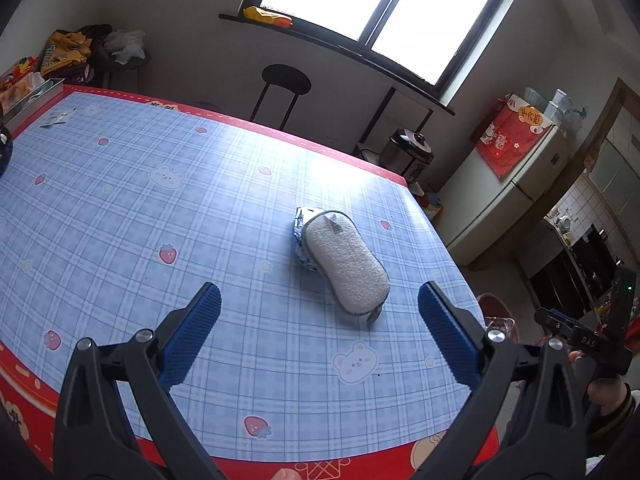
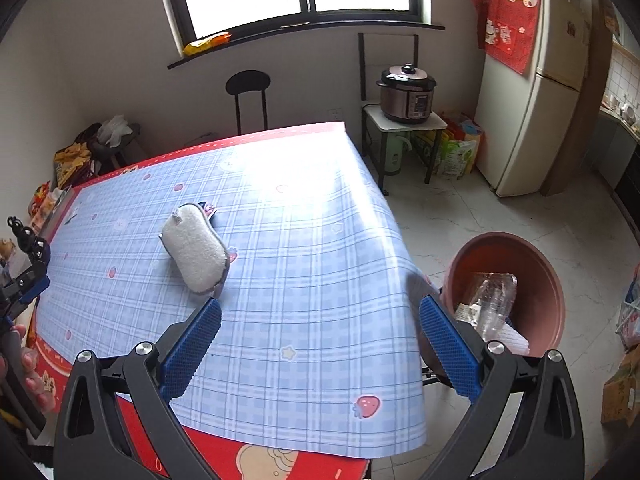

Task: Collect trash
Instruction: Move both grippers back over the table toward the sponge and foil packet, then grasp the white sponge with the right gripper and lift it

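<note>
Nearest, the left gripper (image 1: 319,312) hangs over the table's (image 1: 120,216) near edge with its jaws wide and nothing between them. The right gripper (image 2: 320,328) sits at the near right corner, jaws equally wide and empty. Just past both lies a white sponge (image 1: 346,266), touching a crumpled wrapper (image 1: 300,236) that pokes out from its far end; that looks like trash yet to be picked up. Off the right edge, on the floor, the bin (image 2: 532,264) already holds a clear bottle (image 2: 494,300) and other scraps, so the job seems partly done. Far left, small paper bits (image 1: 60,117) may also be trash, though they are too small to tell. Open cloth surrounds the sponge, leaving free room to approach.
</note>
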{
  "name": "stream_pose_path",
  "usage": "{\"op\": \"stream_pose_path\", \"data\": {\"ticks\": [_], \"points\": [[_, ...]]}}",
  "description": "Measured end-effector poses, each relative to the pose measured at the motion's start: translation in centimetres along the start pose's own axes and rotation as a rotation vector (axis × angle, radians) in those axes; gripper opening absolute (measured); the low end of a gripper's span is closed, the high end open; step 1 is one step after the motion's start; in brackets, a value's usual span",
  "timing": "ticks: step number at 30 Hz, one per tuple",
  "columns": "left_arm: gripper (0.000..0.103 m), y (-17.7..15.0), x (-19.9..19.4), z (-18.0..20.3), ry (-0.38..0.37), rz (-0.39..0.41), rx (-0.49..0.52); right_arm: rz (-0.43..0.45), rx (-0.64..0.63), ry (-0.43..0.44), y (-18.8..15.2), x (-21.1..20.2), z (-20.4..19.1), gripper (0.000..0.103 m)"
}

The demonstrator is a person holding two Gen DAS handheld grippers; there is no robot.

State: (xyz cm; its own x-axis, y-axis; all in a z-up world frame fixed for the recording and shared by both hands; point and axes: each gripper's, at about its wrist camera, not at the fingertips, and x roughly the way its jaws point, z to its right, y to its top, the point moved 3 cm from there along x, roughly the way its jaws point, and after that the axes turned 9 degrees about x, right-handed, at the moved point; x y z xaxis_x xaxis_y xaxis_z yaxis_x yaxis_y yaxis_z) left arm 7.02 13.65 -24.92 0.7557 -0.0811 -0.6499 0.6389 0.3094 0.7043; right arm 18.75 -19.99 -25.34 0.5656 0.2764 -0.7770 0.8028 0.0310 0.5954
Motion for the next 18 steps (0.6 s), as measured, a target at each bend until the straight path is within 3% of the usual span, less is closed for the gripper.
{"op": "stream_pose_path", "data": {"ticks": [8, 18], "points": [[0.097, 0.1, 0.3, -8.1, 0.104, -0.016, -0.052, -0.058, -0.221, 0.134, 0.8, 8.7, -9.0, 0.097], [0.097, 0.9, 1.2, -15.2, 0.183, -0.037, -0.094, -0.156, -0.370, 0.161, 1.9, 20.2, -16.4, 0.097]]}}
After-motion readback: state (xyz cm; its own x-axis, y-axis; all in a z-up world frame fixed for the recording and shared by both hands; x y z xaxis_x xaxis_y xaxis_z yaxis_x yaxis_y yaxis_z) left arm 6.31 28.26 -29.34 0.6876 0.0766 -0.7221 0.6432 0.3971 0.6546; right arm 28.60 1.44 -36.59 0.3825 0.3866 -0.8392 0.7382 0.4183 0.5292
